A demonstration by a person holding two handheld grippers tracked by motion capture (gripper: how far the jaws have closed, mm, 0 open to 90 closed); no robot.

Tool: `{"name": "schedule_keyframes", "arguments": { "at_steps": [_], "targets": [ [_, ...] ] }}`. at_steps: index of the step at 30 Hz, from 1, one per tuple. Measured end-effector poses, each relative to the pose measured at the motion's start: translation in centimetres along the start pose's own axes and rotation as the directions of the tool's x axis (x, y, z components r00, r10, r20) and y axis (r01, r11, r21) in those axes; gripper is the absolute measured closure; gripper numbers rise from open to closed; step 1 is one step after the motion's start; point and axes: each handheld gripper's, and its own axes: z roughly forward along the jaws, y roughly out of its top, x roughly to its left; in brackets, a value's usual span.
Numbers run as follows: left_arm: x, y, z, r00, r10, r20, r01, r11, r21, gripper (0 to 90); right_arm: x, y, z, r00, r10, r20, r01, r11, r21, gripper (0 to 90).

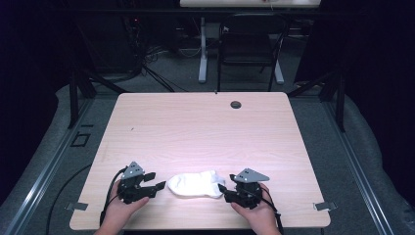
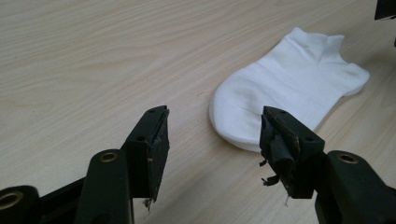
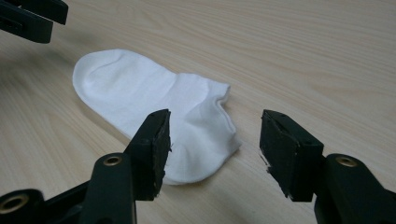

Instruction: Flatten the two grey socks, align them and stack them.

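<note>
- Left gripper (image 1: 157,182): held in the person's left hand (image 1: 120,208) at about 7 o'clock in the high view; jaws point toward 3 o'clock, spread wide, nothing between the pads.
- Right gripper (image 1: 221,190): held in the right hand (image 1: 257,209) at about 5 o'clock; jaws point toward 9 o'clock, spread wide, nothing gripped.
- Both forearms enter from 6 o'clock; the grippers face each other.
</note>
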Motion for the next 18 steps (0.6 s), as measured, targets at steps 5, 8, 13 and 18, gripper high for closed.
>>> {"name": "schedule_keyframes", "arguments": {
  "at_steps": [5,8,13,18],
  "targets": [
    [0.5,-0.2,0.2,1.0000,-0.008,0.001,0.008,1.0000,-0.004,42.5,-0.6,-0.4,0.2,0.9997,0.003,0.025,-0.003,1.000,0.001,43.2],
    [0.8,-0.4,0.3,0.9997,-0.025,-0.006,0.025,0.9996,-0.009,42.5,-0.9,-0.8,0.3,0.9990,-0.003,0.044,0.003,1.000,0.007,43.4],
    [1.5,-0.7,0.5,0.9984,-0.055,-0.013,0.055,0.9984,-0.016,42.5,-1.3,-1.2,0.6,0.9978,0.028,0.060,-0.027,1.000,-0.015,43.7],
    [1.8,-0.8,0.8,0.9975,-0.071,-0.006,0.071,0.9975,-0.008,42.4,-1.6,-1.4,0.9,0.9974,0.039,0.060,-0.039,0.999,-0.003,43.7]
  ]
}}
